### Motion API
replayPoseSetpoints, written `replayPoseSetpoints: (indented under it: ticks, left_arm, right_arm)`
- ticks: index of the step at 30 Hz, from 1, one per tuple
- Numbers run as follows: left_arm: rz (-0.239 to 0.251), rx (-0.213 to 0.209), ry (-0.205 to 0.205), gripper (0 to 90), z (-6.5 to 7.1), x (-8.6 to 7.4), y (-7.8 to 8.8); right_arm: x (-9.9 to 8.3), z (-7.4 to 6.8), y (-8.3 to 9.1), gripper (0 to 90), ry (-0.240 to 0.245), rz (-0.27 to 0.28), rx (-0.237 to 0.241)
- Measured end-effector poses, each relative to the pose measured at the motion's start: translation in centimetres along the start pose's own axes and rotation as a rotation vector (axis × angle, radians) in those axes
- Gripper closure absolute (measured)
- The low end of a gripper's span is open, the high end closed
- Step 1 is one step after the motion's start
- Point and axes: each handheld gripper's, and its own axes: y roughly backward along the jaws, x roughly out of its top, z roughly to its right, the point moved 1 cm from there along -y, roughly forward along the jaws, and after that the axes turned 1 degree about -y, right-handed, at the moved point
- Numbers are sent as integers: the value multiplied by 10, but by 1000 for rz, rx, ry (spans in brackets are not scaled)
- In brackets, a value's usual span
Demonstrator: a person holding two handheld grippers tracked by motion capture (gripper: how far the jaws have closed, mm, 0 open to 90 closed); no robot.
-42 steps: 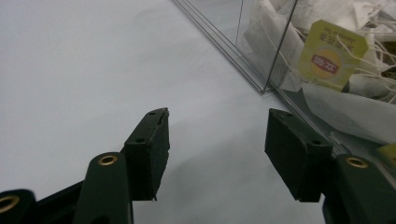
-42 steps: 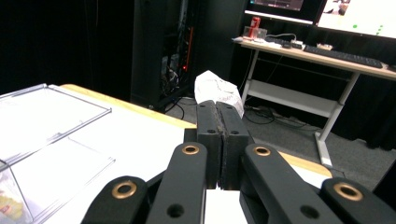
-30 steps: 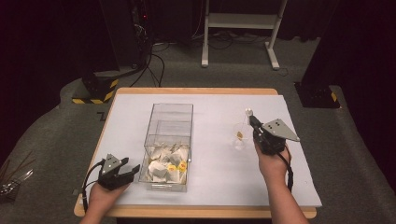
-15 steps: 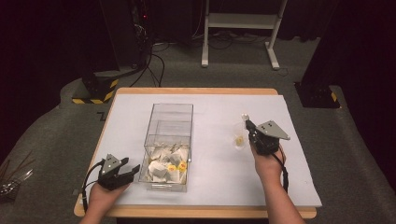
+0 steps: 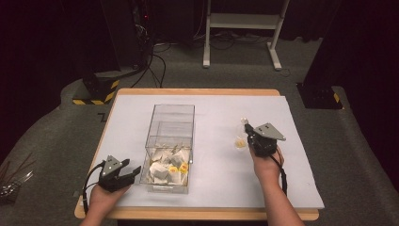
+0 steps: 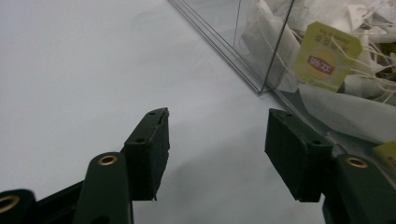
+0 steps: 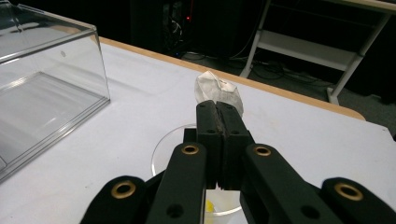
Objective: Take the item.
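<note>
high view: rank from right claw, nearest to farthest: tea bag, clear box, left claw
1. Tea bag: pinched in the right claw, above a small clear dish.
2. Clear box: mid-table, to its left.
3. Left claw: near the table's front left corner, beyond the box.

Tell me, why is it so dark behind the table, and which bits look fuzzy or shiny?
High view: light falls on the white table sheet, while the room behind stays black. Left gripper view: the clear plastic box shows thin bright edges, and the black jaws look soft up close. Right gripper view: the right gripper, pinching a white tea bag, is blurry near the camera; the clear box there has pale glare.
</note>
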Motion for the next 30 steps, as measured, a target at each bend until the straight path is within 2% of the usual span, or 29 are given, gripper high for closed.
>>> replayPoseSetpoints:
  ticks: [4,7,18,30]
  left_arm:
    - [1,-1,0,402,0,0,0]
    - [1,-2,0,403,0,0,0]
    - [-3,-1,-3,402,0,0,0]
    - [-1,2,-4,402,0,0,0]
  right_arm:
    - [-2,0,-3,872,1,-12,-1]
    - [-4,1,-6,796,-17,-30,3]
    - [-5,-1,-3,794,-17,-30,9]
    - [-8,-1,8,791,-15,-27,20]
